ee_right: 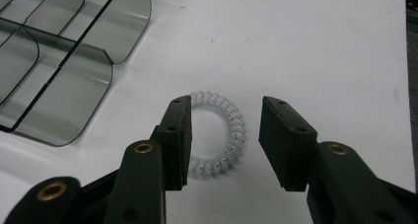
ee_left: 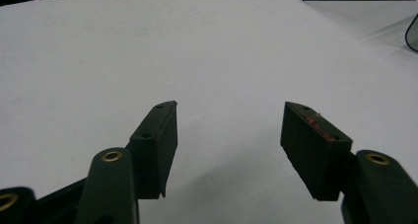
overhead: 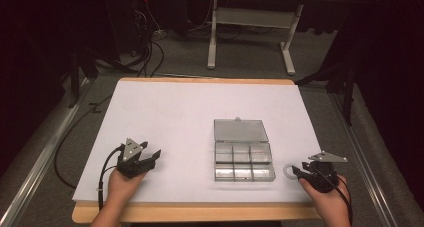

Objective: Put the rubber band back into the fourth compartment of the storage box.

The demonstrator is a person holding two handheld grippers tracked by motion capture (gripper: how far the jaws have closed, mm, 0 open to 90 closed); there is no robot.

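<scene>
My right gripper [ee_right: 224,137] straddles the unmarked coil hair tie [ee_right: 222,132], jaws apart, unclamped; left gripper [ee_left: 229,135] gapes wide.

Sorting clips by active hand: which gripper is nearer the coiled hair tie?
Right gripper: its jaws straddle the hair tie. Left gripper sits across the table, beyond the box.

Lab, dark curtains [overhead: 30,47], floor cables [overhead: 150,47], white-covered table [overhead: 175,107]

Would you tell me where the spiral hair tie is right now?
In the high view the spiral hair tie lies on the white table, right of the compartment box, between the right gripper's open jaws.
</scene>
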